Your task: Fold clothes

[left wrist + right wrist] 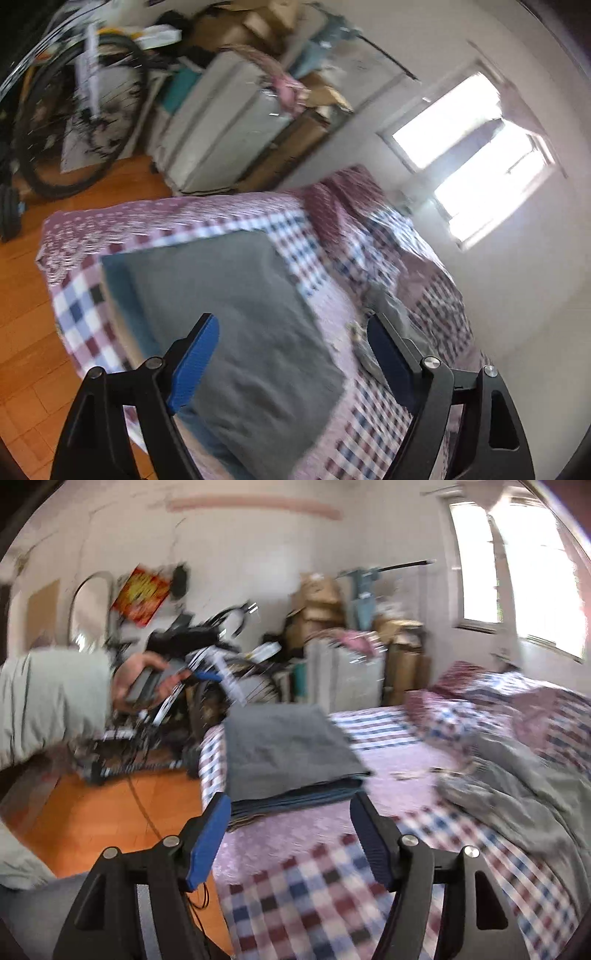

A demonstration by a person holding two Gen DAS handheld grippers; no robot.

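Observation:
A stack of folded clothes, grey on top [236, 325] with blue layers under it, lies near the corner of the checked bed cover [110, 236]. My left gripper [291, 332] hovers above the stack, open, nothing between its blue pads. In the right wrist view the same stack [284, 749] sits ahead of my right gripper [290, 808], which is open and holds nothing. A crumpled grey garment [517, 786] lies unfolded on the bed to the right. The person's hand [140, 683] with the other gripper shows at the left. Both views are blurred.
A bicycle [74, 122], a pale cabinet [221, 125] and cardboard boxes [317, 602] crowd the far side of the room. Orange wooden floor [110, 812] lies left of the bed, with a cable on it. A bright window [472, 147] is on the right wall.

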